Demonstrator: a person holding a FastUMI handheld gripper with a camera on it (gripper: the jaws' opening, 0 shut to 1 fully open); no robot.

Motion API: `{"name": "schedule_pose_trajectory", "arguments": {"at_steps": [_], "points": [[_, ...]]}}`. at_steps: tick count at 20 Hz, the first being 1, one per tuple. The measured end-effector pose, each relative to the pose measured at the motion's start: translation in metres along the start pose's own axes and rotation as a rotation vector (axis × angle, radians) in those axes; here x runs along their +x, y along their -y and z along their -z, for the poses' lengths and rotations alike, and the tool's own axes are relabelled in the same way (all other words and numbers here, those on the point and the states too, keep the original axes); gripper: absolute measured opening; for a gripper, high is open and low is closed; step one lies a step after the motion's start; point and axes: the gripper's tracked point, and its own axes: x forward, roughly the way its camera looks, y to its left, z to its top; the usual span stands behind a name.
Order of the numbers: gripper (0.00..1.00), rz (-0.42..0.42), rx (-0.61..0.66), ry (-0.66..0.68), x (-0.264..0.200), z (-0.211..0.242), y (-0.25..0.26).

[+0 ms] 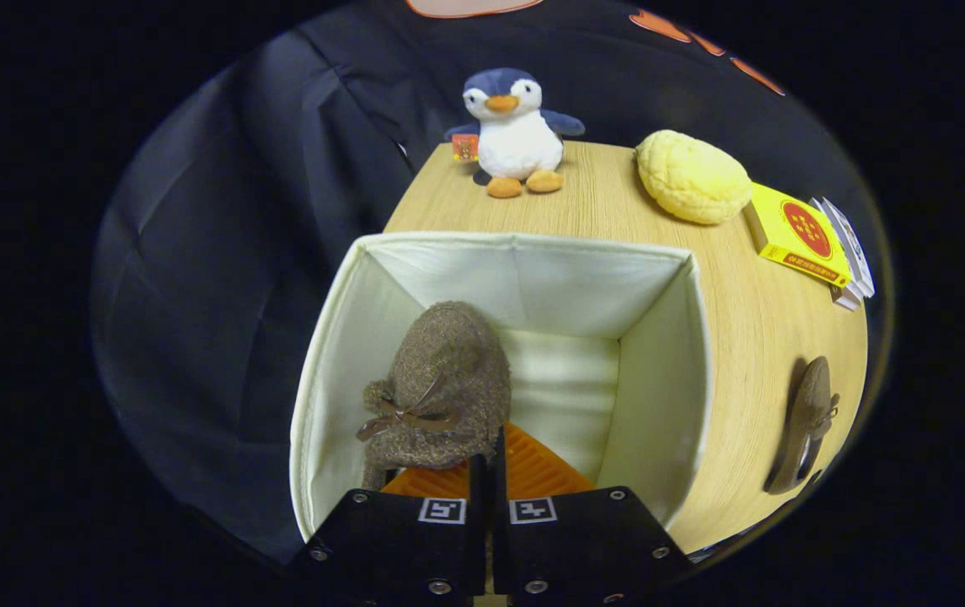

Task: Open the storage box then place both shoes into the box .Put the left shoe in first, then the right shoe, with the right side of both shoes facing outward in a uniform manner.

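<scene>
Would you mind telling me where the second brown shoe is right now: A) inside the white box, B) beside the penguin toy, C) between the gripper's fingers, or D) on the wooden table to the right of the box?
D: the second shoe lies on the table right of the box, while the first shoe is inside it, just ahead of the gripper, whose fingers are closed together.

Surface [752, 337]: pale wood-grain finish, matt; storage box [659, 396]: cream cloth lining, smooth; shoe in box [448, 388]: brown fuzzy fabric, rough, with glossy ribbon bow; penguin toy [516, 126]: soft plush; tool [489, 472]: matt black plastic, metal screws.
</scene>
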Motion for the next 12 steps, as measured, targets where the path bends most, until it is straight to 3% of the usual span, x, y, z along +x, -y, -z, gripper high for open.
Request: {"name": "schedule_pose_trajectory", "arguments": {"at_steps": [4, 6, 7, 12], "points": [[0.06, -0.018, 0.028, -0.028, 0.015, 0.002, -0.01], [0.12, -0.05, 0.027, -0.069, 0.018, 0.011, -0.018], [0.18, -0.072, 0.022, -0.09, 0.016, 0.016, -0.022], [0.27, -0.256, 0.01, -0.093, -0.023, 0.017, -0.038]]}}
